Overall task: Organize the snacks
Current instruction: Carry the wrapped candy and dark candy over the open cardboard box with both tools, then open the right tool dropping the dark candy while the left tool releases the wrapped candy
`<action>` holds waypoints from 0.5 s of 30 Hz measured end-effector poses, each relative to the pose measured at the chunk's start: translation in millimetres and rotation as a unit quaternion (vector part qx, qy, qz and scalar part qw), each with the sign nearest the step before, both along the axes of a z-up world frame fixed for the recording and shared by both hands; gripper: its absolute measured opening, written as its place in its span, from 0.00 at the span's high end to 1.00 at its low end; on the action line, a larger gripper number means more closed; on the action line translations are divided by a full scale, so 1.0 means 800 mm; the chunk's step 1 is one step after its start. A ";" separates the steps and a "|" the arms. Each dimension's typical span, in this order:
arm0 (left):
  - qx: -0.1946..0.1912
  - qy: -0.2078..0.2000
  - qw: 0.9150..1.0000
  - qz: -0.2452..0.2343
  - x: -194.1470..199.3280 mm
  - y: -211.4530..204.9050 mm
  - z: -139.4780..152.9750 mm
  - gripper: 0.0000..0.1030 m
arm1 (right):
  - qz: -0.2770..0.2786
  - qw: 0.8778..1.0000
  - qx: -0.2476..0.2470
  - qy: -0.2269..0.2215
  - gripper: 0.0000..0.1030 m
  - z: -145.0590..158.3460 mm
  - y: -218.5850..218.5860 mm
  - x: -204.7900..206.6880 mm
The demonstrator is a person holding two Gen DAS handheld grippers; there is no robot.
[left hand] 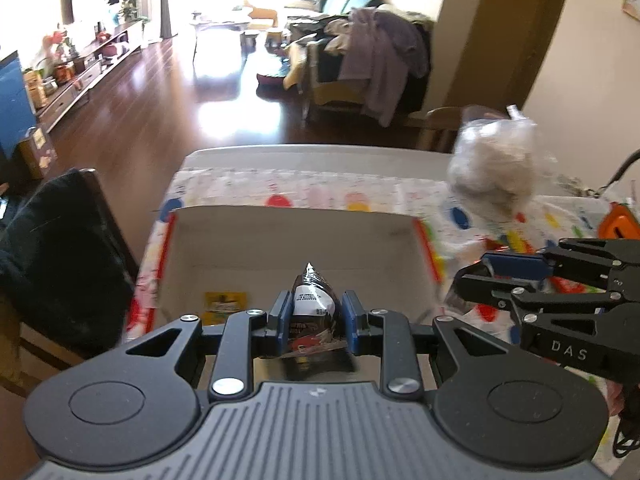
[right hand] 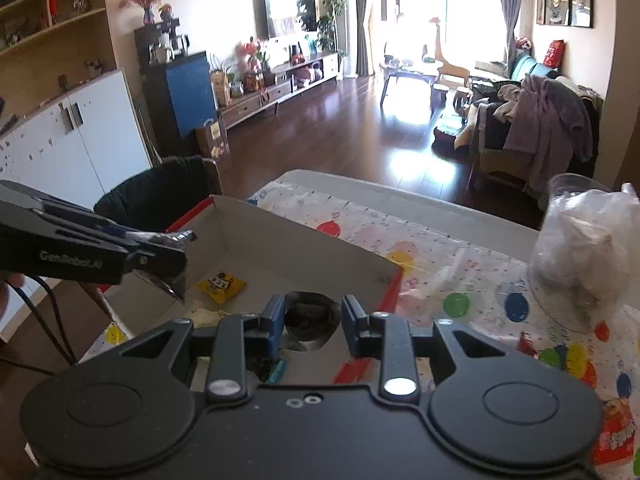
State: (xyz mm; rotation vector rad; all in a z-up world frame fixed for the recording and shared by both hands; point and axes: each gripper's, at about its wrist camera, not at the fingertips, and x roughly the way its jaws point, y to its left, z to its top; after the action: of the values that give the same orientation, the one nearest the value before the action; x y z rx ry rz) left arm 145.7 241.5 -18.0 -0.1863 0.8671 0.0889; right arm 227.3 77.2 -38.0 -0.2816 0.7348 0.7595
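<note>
The left gripper (left hand: 315, 320) is clamped on a dark foil snack packet with a white label (left hand: 314, 304); its blue pads press the packet from both sides, and the packet's pointed end sticks up in front of them. Only the left wrist view shows this grip from behind. The right wrist view shows the same gripper from the side, at its left, with the shiny packet hanging from its tips.

The right gripper (right hand: 313, 322) holds a second dark crumpled foil packet (right hand: 308, 326) between its blue pads; the left pad touches it, but whether the right pad also presses I cannot tell for sure. In the left wrist view this gripper comes in from the right, its tips just beside the box's right wall.

Both grippers point obliquely downward, above the open shallow cardboard box with red edges (left hand: 280, 220). Ahead of the left gripper, on the box floor, lies a small yellow sachet (left hand: 224, 302).

Right of the right gripper, on the tablecloth printed with coloured balloons (right hand: 460, 280), stands a clear plastic bag of pale lumps (right hand: 584, 252).
</note>
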 end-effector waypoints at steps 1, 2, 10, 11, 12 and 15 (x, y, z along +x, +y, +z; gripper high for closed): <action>0.003 0.005 1.000 0.006 0.002 0.009 -0.004 0.75 | 0.000 1.000 -0.004 0.002 0.71 -0.004 0.008 0.002; 0.006 0.008 1.000 0.009 0.002 0.016 -0.007 0.75 | 0.000 1.000 -0.008 0.005 0.71 -0.007 0.016 0.005; 0.018 0.050 0.998 0.031 0.020 0.070 -0.041 0.75 | -0.004 0.999 -0.034 0.038 0.71 -0.039 0.068 0.026; 0.020 0.058 0.998 0.033 0.023 0.075 -0.047 0.75 | -0.003 0.998 -0.038 0.043 0.71 -0.044 0.074 0.028; 0.021 0.065 0.997 0.034 0.026 0.077 -0.052 0.75 | -0.004 0.998 -0.042 0.046 0.71 -0.048 0.079 0.030; 0.028 0.085 0.996 0.030 0.034 0.081 -0.067 0.75 | -0.003 0.997 -0.051 0.062 0.71 -0.062 0.094 0.037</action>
State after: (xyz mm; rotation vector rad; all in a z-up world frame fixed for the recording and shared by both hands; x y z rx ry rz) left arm 173.0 306.4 -71.6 -0.1545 1.0275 0.1878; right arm 257.3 152.2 -87.4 -0.3259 0.8933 0.7389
